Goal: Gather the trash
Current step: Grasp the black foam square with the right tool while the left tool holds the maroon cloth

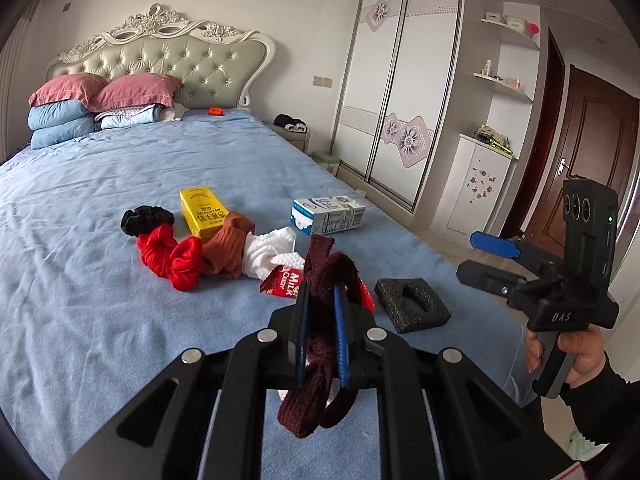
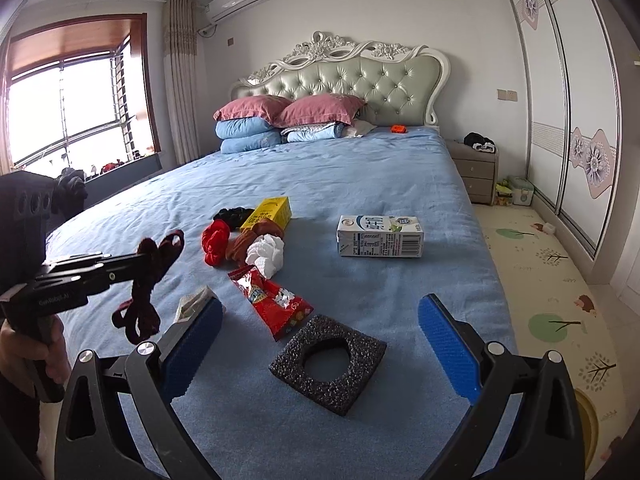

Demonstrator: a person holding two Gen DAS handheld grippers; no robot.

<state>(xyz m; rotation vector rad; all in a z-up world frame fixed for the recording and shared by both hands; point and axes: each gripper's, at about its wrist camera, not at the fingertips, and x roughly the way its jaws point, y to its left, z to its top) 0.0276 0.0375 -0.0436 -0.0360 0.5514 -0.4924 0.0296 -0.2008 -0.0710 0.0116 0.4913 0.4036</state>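
My left gripper (image 1: 322, 300) is shut on a dark maroon knitted band (image 1: 326, 264) and holds it above the bed; the band also shows in the right wrist view (image 2: 154, 268). My right gripper (image 2: 320, 320) is open and empty above a black foam square (image 2: 328, 364) with a hole. On the blue bed lie a red candy wrapper (image 2: 276, 304), a crumpled white tissue (image 2: 266, 254), a white milk carton (image 2: 380, 236), a yellow carton (image 2: 272, 210), and red (image 2: 214, 240), brown (image 2: 244, 242) and black scrunchies (image 2: 230, 213).
Pillows and folded quilts (image 2: 280, 120) lie at the headboard. A small orange object (image 2: 399, 129) sits near them. A nightstand (image 2: 476, 172) and sliding wardrobe (image 2: 568, 100) stand right of the bed, with a patterned floor mat (image 2: 548, 280) beside it.
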